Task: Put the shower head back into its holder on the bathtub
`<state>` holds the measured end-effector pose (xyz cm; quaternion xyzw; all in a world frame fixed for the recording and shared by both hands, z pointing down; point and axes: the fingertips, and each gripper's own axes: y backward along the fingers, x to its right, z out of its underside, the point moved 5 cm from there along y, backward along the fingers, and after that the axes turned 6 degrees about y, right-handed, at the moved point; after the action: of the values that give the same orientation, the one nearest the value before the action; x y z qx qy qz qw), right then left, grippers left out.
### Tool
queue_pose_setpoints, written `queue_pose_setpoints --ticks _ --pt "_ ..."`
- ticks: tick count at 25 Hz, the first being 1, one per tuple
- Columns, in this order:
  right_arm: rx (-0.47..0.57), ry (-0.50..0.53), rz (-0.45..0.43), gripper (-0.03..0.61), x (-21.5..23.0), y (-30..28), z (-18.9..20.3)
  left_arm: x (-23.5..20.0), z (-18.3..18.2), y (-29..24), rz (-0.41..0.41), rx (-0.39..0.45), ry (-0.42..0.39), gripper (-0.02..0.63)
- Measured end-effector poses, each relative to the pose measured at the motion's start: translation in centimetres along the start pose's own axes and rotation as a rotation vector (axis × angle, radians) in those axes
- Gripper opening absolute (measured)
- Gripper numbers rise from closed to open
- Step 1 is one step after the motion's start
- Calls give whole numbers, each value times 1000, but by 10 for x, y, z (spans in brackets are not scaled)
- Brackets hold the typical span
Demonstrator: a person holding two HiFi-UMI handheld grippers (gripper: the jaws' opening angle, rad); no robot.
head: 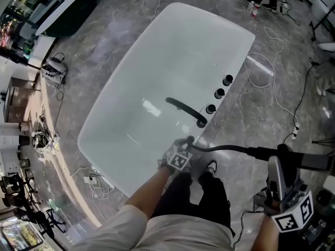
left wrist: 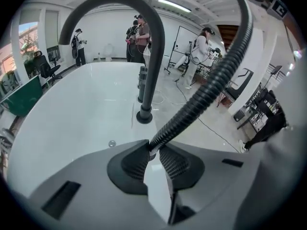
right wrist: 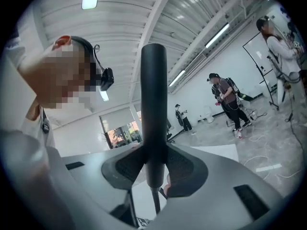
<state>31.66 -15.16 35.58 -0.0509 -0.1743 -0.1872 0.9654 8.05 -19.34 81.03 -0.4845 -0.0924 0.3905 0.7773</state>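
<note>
1. Nearest the camera, the right tool [head: 280,160] is clenched on the black shower head [head: 309,160], its pads pressed to either side of the slim handle. The shower head is held roughly level above the grey floor [head: 246,124], just outside the bathtub's near right rim and not touching the tub.
2. To its left, the left tool [head: 184,146] grips the ribbed black hose [head: 225,148], with both pads shut on it at the near rim.
3. The hose runs from the left tool across to the shower head. It seems to enter the rim right by the left tool, though the holder itself is hard to pick out.
4. Just beyond, a curved black spout [head: 183,109] rises from the rim and arcs out over the basin.
5. Three black knobs [head: 219,93] stand in a row along the same rim, past the spout's base.
6. The white bathtub [head: 131,77] fills the middle of the scene. Loose cables [head: 272,88] trail over the floor on its right.
7. At the far end of the hall stand several people [left wrist: 139,35].
</note>
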Motion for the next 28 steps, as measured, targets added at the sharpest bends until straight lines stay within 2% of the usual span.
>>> queue_pose_setpoints --ticks 4,11,14,17,20,25,28 --pt "26 -28 -68 140 -7 -14 8 -1 6 -9 11 3 7 61" --pt "27 1 -133 140 -9 -49 42 3 23 -11 43 11 11 61" --pt "-10 45 -159 140 -18 -60 65 3 31 2 66 17 31 61" --pt "-68 103 -168 140 -28 -72 91 6 27 29 86 59 69 63" --pt "-134 143 -168 140 -32 -84 123 9 6 56 82 165 115 63" --pt "-219 219 -161 140 -44 -100 189 -3 -47 111 26 452 157 34" --pt "-274 269 -145 140 -41 -108 231 -14 -67 134 -25 548 175 29"
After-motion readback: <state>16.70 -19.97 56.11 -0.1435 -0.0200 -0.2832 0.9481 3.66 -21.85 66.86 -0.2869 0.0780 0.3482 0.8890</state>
